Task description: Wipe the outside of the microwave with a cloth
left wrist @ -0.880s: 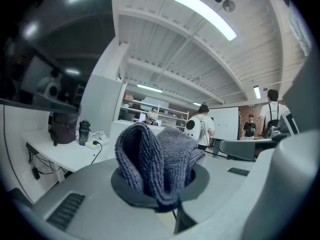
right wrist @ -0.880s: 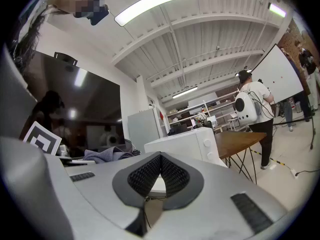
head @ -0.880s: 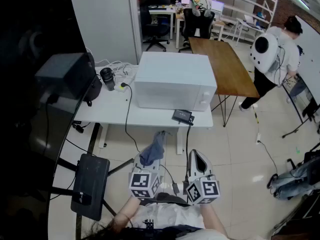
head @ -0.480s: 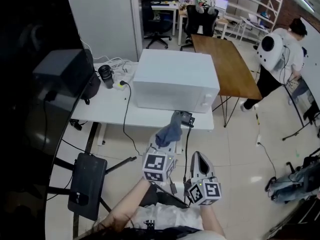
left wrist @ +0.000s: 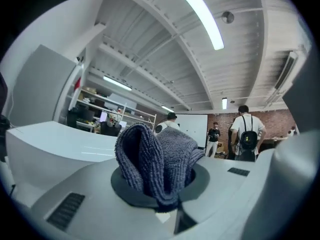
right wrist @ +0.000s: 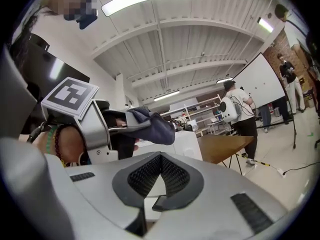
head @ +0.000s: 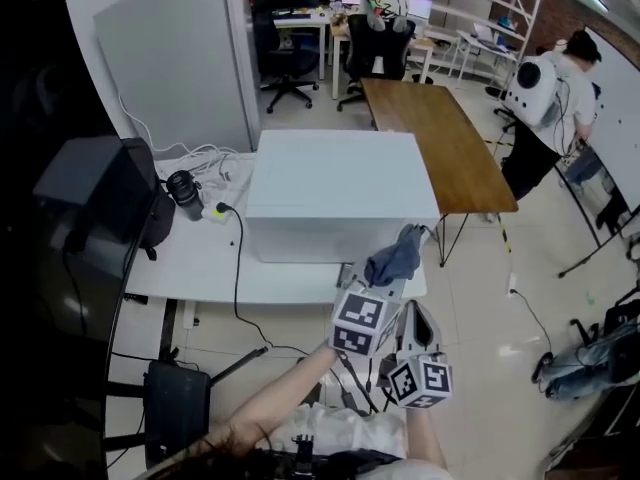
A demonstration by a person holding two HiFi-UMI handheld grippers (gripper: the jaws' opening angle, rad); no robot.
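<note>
Holding a bunched blue-grey cloth point(left wrist: 156, 159) fast between its jaws, the left gripper point(head: 388, 280) stands at the front right corner of the microwave point(head: 335, 183). The cloth rises out of the jaws in a folded wad. From the head view it overlaps the microwave's lower front corner, but contact with the casing cannot be confirmed.

The right gripper point(head: 414, 314) sits just beside the left one, on the side away from the microwave. Its jaws are drawn together with nothing between them.

The microwave is white and box-shaped. It is set on a white desk point(head: 190, 268) with its front face turned toward the person.

Left of the microwave on the same desk:
- a black cylindrical object point(head: 185, 188);
- a tangle of white cables point(head: 205, 158);
- a black cable point(head: 237, 258) running down over the desk's near edge.

Further left of the microwave stands a large dark box-like unit point(head: 95, 183). A brown wooden table point(head: 440, 138) lies behind and to the right of the microwave. A person with a white backpack point(head: 545, 93) stands well to the right of the microwave, beyond that table.
</note>
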